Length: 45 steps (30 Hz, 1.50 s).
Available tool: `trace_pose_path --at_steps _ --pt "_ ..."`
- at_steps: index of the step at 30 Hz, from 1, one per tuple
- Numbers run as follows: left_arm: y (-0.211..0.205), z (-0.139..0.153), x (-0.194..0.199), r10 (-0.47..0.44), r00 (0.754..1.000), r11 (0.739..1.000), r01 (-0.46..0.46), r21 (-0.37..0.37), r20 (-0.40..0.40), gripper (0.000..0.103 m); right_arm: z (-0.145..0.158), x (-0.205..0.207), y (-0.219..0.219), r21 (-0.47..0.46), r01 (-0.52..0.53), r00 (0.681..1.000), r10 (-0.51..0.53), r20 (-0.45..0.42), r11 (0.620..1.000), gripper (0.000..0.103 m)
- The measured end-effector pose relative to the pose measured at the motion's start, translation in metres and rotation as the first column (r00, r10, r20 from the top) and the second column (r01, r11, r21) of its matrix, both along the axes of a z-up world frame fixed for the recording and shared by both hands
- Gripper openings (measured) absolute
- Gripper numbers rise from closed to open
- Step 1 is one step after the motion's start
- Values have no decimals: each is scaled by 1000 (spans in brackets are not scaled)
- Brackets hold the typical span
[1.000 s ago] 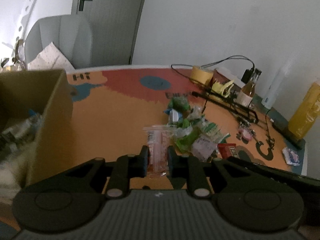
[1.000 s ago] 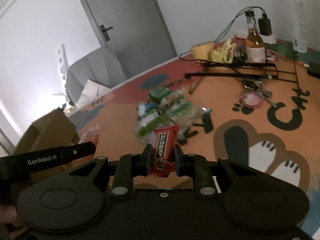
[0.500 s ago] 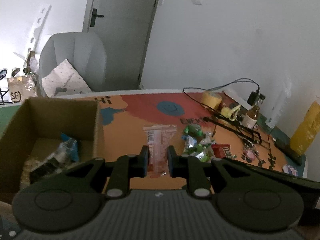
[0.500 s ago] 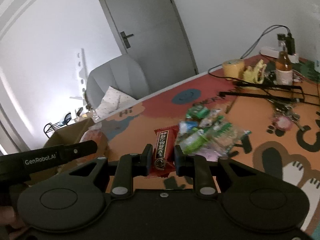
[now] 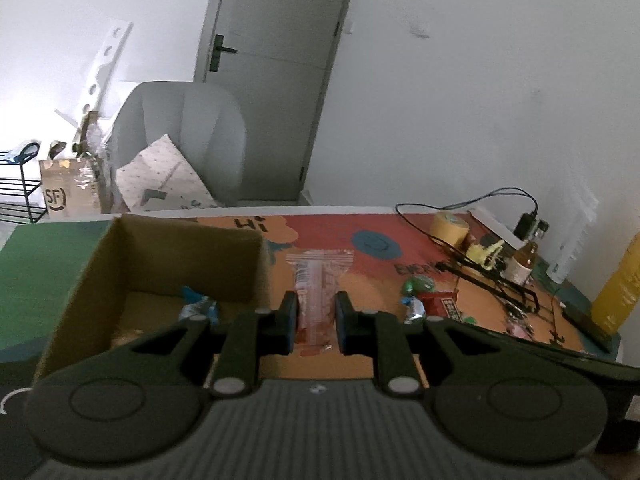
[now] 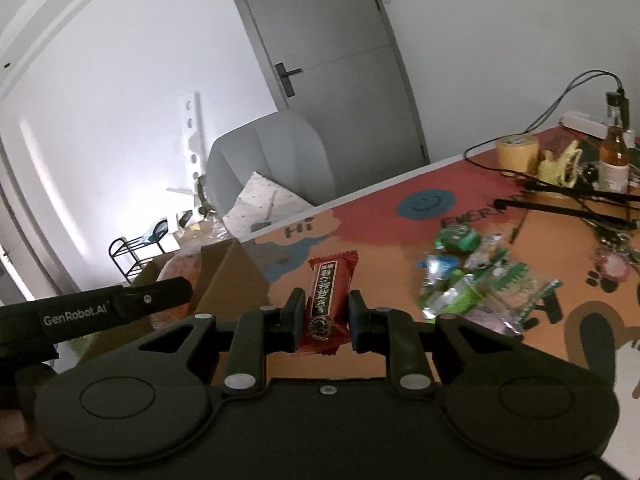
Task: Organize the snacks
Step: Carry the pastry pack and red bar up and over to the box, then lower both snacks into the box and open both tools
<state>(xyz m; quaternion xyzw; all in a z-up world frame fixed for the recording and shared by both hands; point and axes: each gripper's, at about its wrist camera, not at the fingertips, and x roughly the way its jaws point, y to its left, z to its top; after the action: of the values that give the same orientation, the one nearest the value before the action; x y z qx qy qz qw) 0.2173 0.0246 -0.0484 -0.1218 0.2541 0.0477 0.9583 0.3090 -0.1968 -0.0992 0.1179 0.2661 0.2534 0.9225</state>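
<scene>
We hold a snack in each tool above the desk (image 5: 348,360), which is covered by a mat printed in orange and red. Our left tool (image 5: 316,322) is clamped on a clear packet with pink and red contents (image 5: 318,292); the packet stands upright between the pads, just to the right of the open cardboard box (image 5: 132,264). Inside that box lies a blue-wrapped snack (image 5: 198,306). Our right tool (image 6: 322,322) is closed on a red wrapped bar with dark lettering (image 6: 326,300), also upright, with the box's corner to its left. A heap of green and blue snack packets (image 6: 476,280) remains on the desk to the right, well apart from the box.
</scene>
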Motion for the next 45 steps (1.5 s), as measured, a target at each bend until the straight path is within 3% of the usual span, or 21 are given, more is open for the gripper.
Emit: trace_pose_path --at_steps 22,31,42,45 --pt "81 1 -18 114 993 993 -113 -40 34 18 14 0 79 -24 -80 996 80 36 997 21" --pt "112 -10 -5 122 993 988 -122 -94 -4 19 13 9 114 -56 -113 993 115 30 992 21" --pt "126 -15 -11 165 986 979 -165 -121 -2 45 15 15 135 -69 -133 990 135 30 989 21" --pt "125 -13 -15 173 985 978 -171 -121 4 55 15 16 135 -40 -159 987 160 28 987 31"
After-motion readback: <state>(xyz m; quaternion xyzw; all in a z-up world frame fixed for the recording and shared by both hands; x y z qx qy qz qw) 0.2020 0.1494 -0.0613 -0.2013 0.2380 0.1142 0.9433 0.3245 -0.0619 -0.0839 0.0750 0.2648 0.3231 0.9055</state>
